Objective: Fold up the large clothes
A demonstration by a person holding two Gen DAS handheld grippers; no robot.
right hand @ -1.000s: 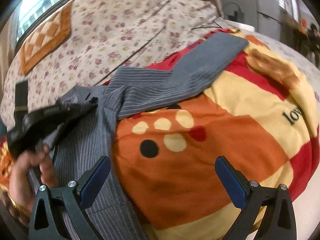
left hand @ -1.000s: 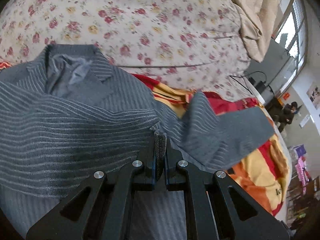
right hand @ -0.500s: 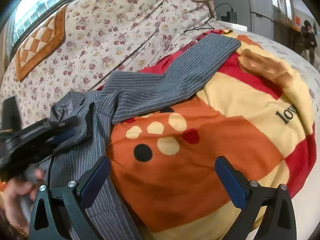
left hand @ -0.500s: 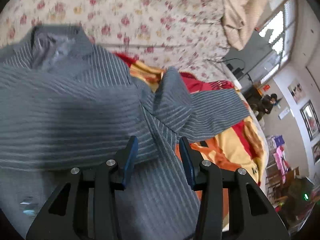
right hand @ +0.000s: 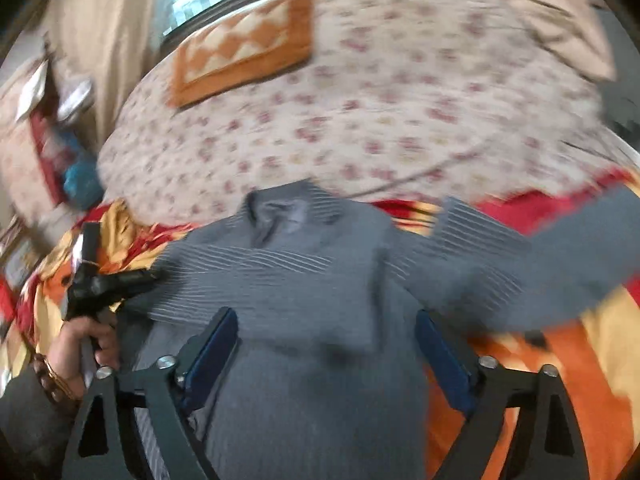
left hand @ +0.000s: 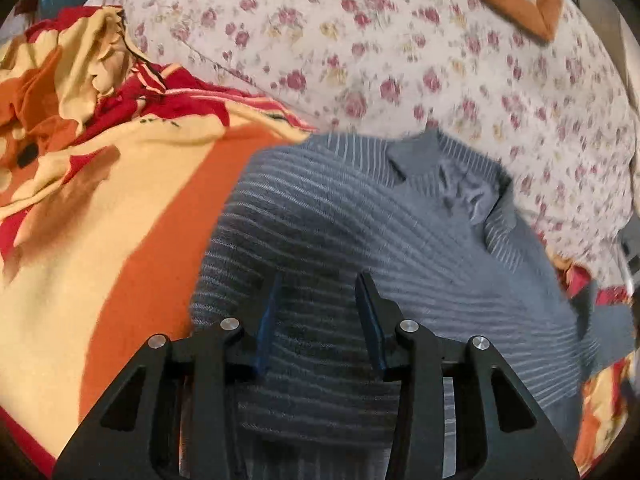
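Observation:
A grey striped sweater point(left hand: 400, 240) lies flat on the bed, collar point(left hand: 452, 176) at the far end. My left gripper point(left hand: 319, 284) hovers over its left part. The jaws are partly apart and closing, with cloth below them and nothing pinched. In the right wrist view the sweater point(right hand: 304, 272) fills the middle and one sleeve point(right hand: 540, 272) stretches out to the right. My right gripper point(right hand: 326, 320) stands wide over the sweater's body, its jaws closing, the pads clear of the cloth. The left gripper point(right hand: 104, 284) shows at the sweater's left edge, held by a hand point(right hand: 80, 340).
An orange, yellow and red blanket point(left hand: 120, 200) lies under the sweater and bunches up at the far left. Beyond it spreads a floral bedspread point(left hand: 360, 40) with an orange checked pillow point(right hand: 244, 48). A window sits behind the bed.
My left gripper let go of the sweater fold, opened and swung to the sweater's left side. My right gripper swung from the blanket to above the sweater's body and its jaws narrowed.

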